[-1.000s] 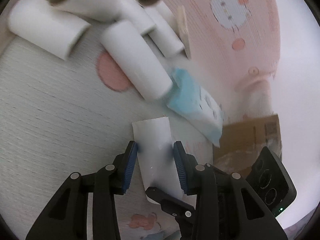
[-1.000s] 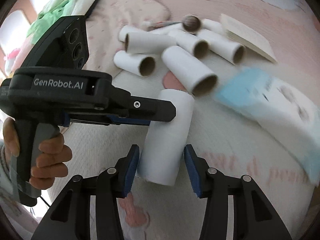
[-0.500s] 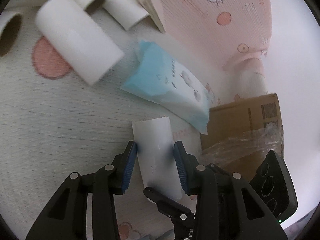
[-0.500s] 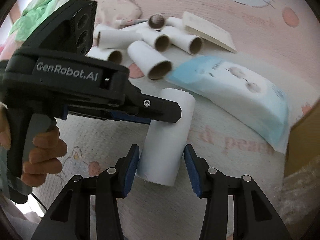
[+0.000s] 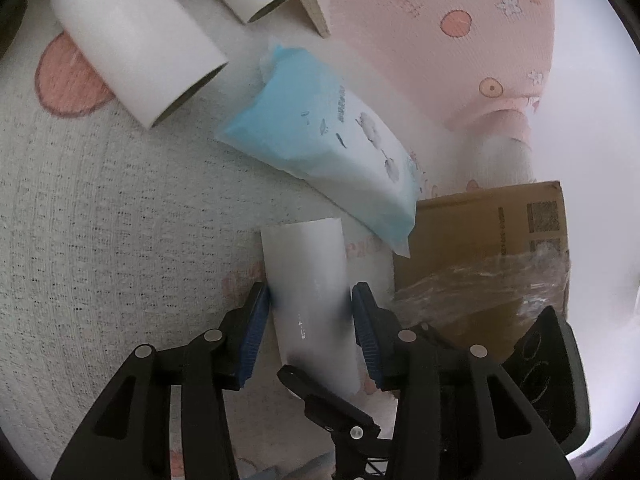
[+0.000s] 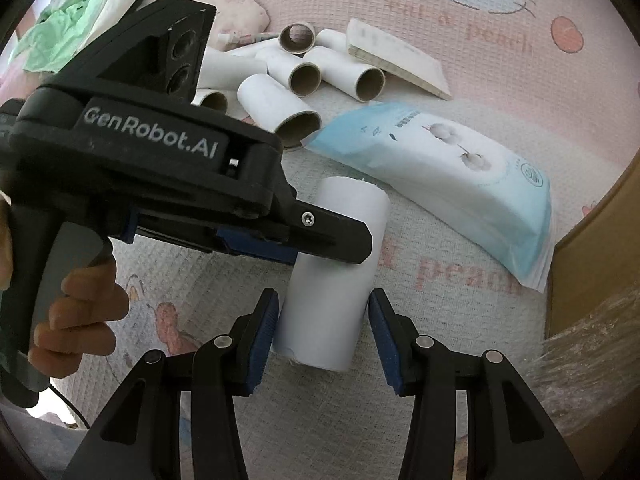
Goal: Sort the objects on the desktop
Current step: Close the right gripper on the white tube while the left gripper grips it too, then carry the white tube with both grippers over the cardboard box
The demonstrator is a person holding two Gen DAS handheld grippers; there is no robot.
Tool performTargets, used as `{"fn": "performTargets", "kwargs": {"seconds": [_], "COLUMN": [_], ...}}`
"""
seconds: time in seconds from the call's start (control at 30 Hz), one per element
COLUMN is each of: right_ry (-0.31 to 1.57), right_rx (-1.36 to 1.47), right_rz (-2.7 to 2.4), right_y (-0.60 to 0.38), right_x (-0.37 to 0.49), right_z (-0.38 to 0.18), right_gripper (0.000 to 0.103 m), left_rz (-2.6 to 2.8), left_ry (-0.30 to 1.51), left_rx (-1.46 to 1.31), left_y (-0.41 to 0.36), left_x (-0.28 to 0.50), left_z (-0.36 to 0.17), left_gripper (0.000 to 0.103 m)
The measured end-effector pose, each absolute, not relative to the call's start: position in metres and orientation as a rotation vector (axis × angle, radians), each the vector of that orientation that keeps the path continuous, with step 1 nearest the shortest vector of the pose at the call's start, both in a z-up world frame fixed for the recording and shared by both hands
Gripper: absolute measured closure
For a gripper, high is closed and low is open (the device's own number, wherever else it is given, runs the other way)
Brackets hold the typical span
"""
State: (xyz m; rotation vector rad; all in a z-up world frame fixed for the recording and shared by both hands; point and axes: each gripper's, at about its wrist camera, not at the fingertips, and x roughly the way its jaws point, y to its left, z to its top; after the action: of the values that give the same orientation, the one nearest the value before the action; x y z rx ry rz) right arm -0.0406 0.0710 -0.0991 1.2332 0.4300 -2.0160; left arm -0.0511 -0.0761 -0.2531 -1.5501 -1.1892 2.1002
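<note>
A white cardboard tube hangs above the patterned mat, held between both grippers. My right gripper is shut on the lower end of the tube. My left gripper straddles the tube's middle with its jaws opening, and a thin gap shows at its right pad. In the right wrist view the left gripper reaches in from the left across the tube, held by a person's hand. One right finger shows under the tube in the left wrist view.
A blue tissue pack lies just beyond the tube. A brown cardboard box with plastic film stands to the right. Several more white tubes and a thin booklet lie farther back, with a green cloth far left.
Both grippers carried the tube away from the pile, towards the tissue pack and the box. The left jaws have widened slightly around the tube. The right grip looks unchanged.
</note>
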Motion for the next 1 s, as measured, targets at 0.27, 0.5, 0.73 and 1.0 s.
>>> {"fn": "performTargets", "kwargs": {"seconds": [0.27, 0.5, 0.73, 1.0], "right_ry": [0.313, 0.299, 0.271, 0.356], "right_rx": [1.282, 1.172, 1.016, 0.827], "right_rz": [-2.016, -2.078, -2.141, -2.248], "right_y": [0.079, 0.091, 0.101, 0.115], "right_x": [-0.054, -0.048, -0.042, -0.028], "right_z": [-0.101, -0.077, -0.031, 0.024], "right_gripper": [0.059, 0.059, 0.059, 0.057], "left_rz": [2.19, 2.293, 2.415, 2.533], "left_ry": [-1.12, -0.955, -0.801, -0.59], "left_rx": [-1.541, -1.438, -1.266, -1.045], "left_y": [-0.063, -0.051, -0.038, -0.013], "left_x": [-0.049, -0.045, -0.036, -0.029], "left_z": [-0.242, -0.2, -0.141, -0.071], "left_gripper": [0.057, 0.057, 0.057, 0.057]}}
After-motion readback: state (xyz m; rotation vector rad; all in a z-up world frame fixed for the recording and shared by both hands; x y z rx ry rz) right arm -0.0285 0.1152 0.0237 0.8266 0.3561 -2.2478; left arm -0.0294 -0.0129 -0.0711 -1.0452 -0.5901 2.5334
